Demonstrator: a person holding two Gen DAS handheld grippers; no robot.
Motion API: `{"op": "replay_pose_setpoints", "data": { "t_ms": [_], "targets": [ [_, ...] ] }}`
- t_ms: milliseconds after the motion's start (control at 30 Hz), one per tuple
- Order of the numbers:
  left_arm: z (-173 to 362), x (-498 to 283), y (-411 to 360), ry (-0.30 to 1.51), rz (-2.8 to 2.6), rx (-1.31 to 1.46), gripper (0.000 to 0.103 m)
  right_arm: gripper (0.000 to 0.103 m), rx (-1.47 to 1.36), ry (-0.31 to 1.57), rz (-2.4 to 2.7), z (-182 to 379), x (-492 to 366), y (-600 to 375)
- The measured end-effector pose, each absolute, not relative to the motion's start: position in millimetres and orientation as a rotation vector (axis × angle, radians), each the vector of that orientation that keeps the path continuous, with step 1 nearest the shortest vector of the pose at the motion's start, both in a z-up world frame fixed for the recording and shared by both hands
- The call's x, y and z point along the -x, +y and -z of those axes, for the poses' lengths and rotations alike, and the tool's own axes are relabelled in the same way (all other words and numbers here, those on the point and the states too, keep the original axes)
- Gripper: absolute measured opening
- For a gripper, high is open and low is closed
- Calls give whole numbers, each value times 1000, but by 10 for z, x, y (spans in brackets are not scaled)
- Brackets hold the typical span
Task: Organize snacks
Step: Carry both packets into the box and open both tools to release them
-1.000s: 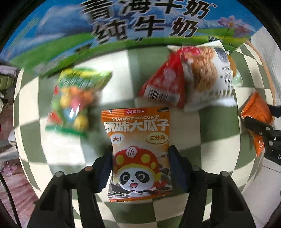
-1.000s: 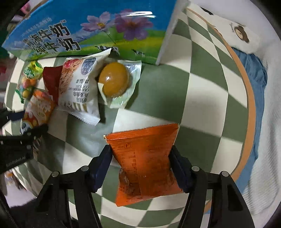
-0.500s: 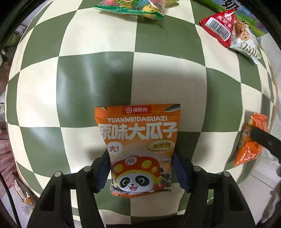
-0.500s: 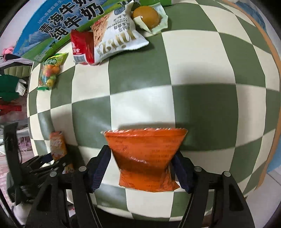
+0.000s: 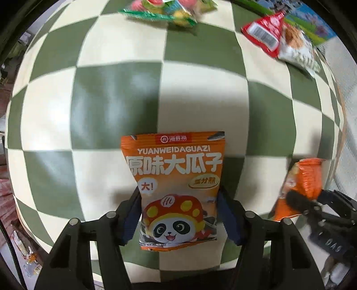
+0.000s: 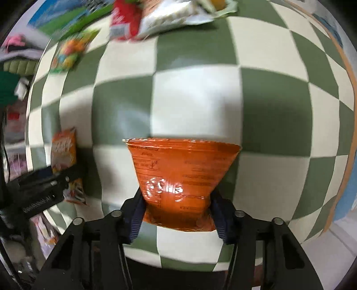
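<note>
An orange sunflower-seed packet with a panda (image 5: 176, 178) hangs upright over the green-and-cream checked tablecloth (image 5: 111, 100). My left gripper (image 5: 178, 200) is shut on its lower half. A plain orange foil packet (image 6: 178, 169) is pinched at its lower part by my right gripper (image 6: 177, 200), whose jaws are closing further and squeeze it into a funnel shape. Each gripper shows at the edge of the other's view: the right one with its orange packet (image 5: 305, 178), the left one with the panda packet (image 6: 63, 151). Both point down near the table's front edge.
At the far side lie a green bag of coloured candies (image 5: 165, 11), a red-and-white snack packet (image 5: 281, 42) and a blue-green milk carton box (image 5: 312, 22). The round table's wooden rim (image 6: 348, 89) curves on the right. Clutter lies beyond the left edge.
Both grippers have drawn back from the snack pile and milk box toward the table's near edge, each carrying its packet. The right jaws have narrowed on the orange packet.
</note>
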State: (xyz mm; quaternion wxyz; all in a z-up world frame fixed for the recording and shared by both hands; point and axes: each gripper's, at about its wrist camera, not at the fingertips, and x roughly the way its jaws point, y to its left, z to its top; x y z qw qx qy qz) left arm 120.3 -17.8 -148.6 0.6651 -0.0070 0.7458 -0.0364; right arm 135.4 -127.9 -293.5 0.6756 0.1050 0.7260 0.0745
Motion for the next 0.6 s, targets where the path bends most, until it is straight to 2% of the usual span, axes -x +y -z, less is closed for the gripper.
{"op": "replay_pose_setpoints", "data": {
  "t_ms": [267, 400, 600],
  "targets": [
    [1710, -1202, -251, 1691, 51, -68, 62, 57, -177, 1651, -129, 3119, -1328, -1039],
    [1577, -1198, -275, 1660, 70, -70, 56, 51, -176, 1617, -145, 3012, -1308, -1048],
    [1128, -1305, -253, 1598, 142, -5, 53, 50, -253, 1533, -194, 2546, -1363, -1145]
  ]
}}
